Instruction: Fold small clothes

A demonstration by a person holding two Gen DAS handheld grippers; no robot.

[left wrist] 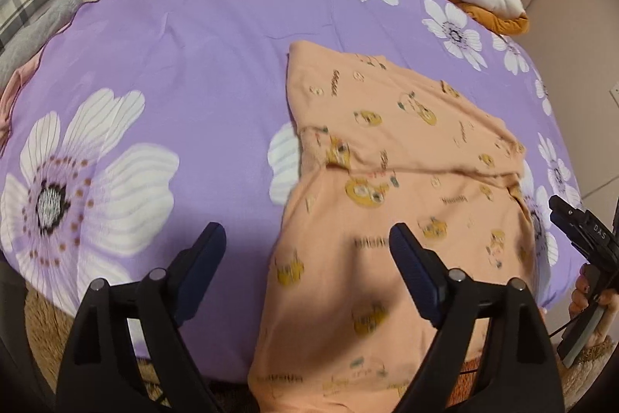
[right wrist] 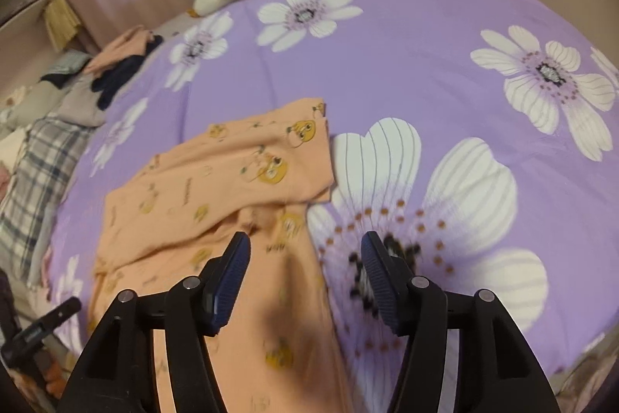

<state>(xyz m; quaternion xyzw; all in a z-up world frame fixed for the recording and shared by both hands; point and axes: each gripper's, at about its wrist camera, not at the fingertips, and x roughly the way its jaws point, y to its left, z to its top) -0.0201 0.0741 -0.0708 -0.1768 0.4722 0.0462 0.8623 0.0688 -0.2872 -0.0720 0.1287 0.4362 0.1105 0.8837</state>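
Left wrist view first: the left gripper [left wrist: 307, 242] hovers with its jaws spread wide and nothing between them, above the near end of the peach printed garment [left wrist: 390, 188]. That garment lies on the purple floral bedsheet [left wrist: 216, 72], partly folded, its near end spilling over the bed's edge toward the camera. The risk here is that overhang: pinch only the top layer and the lower one drags, or the hanging weight pulls the whole piece off the bed. The right gripper [left wrist: 580, 231] shows at the frame's right edge (too little of it here to judge its opening).

Over to the right wrist view: the right gripper [right wrist: 305, 277] is also wide apart and empty, straddling the garment's [right wrist: 216, 204] right edge, one finger over cloth, the other over the sheet [right wrist: 425, 64]. Close here and it may well bite bedsheet along with fabric, rucking both. The folded flap on top looks loose; a sideways tug could undo it.
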